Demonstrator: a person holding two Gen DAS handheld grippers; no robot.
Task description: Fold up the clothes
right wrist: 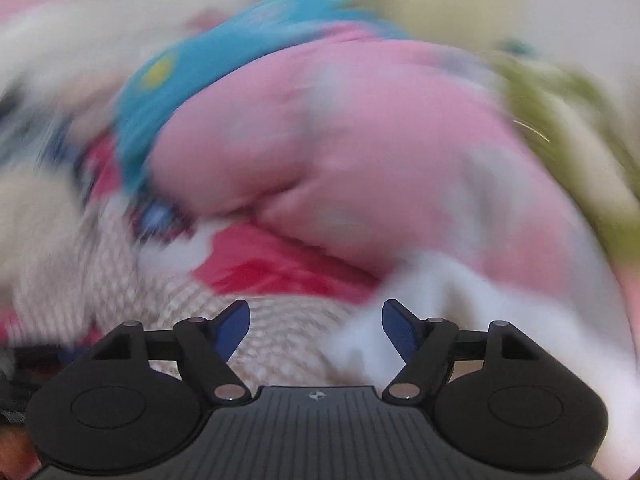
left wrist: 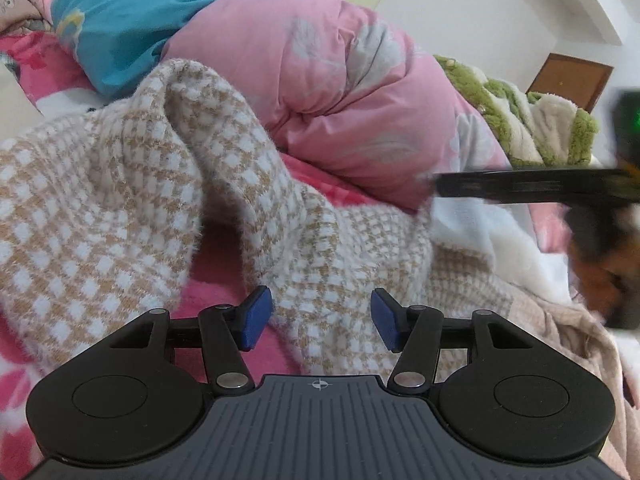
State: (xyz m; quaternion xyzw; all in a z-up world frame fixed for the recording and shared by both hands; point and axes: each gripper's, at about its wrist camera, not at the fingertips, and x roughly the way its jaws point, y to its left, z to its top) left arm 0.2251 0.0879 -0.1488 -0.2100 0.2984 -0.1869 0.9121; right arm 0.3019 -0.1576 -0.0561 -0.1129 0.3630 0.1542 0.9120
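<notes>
In the left wrist view, the left gripper (left wrist: 321,317) is seen with its blue-padded jaws spread wide and nothing held between them; through the gap, the fuzzy tan-and-white houndstooth knit garment (left wrist: 120,208) is visible just beyond the fingertips. This garment is draped in rumpled folds over a bright pink fleece blanket with white patches (left wrist: 224,292), with one ridge raised upward in the middle of the view and the rest spread to the left and right. At the right of the knit, a fluffy white garment (left wrist: 480,232) is lying against it, and the black body of the other gripper (left wrist: 520,186) is seen blurred above that white cloth. Further back, a puffy pale pink quilt with grey-white prints (left wrist: 340,92) is piled up, a turquoise cloth with yellow shapes (left wrist: 132,16) is resting on its left side, and a green-and-cream fleece item (left wrist: 520,112) is lying to its right. In the heavily blurred right wrist view, the right gripper (right wrist: 316,332) is likewise shown with jaws wide apart and empty, poised over the knit and the white cloth, with the pink quilt beyond.
</notes>
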